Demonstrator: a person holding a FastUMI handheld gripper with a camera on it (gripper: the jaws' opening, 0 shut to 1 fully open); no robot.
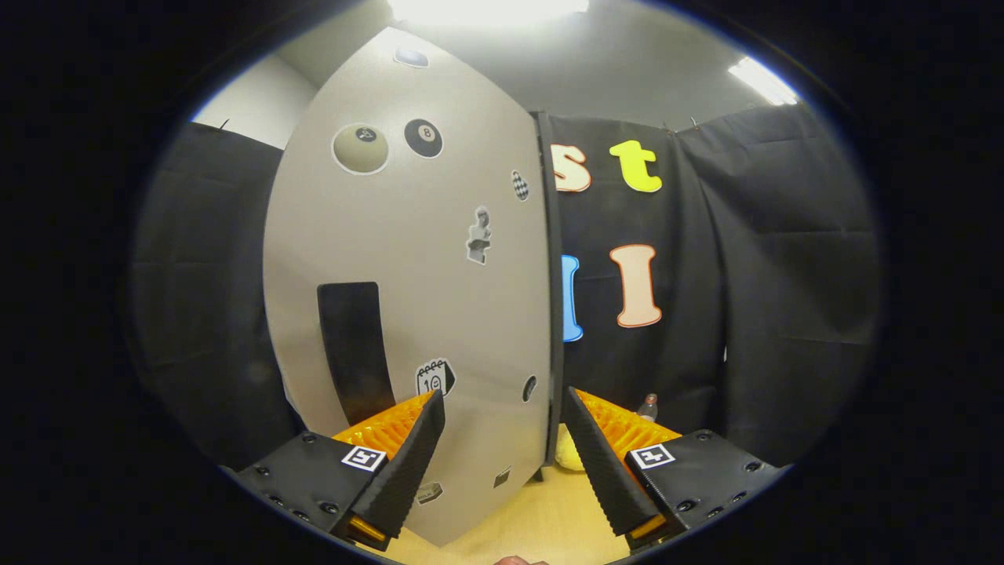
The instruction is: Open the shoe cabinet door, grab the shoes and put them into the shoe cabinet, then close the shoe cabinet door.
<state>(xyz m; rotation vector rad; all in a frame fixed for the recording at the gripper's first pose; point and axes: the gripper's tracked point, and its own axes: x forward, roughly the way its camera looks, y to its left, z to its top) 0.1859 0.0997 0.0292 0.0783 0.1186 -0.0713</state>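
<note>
Shoe cabinet door (408,259) — a pale grey flat panel dotted with stickers, a dark vertical handle slot low on its left — fills the centre-left of the frame, its right edge sitting between the tongs (502,439). The tongs stand apart, gripping nothing. Risk, I judge: the edge slips past the fingers if they close off-centre. A yellowish object (569,453) rests on the wooden desk (541,518) beyond.

A black billiard-ball sticker (423,138) on the pale shoe cabinet door (408,314) carries the number 8; lower on the same door, a calendar sticker (434,378) reads 10. Markings on the other stickers are too small to read
</note>
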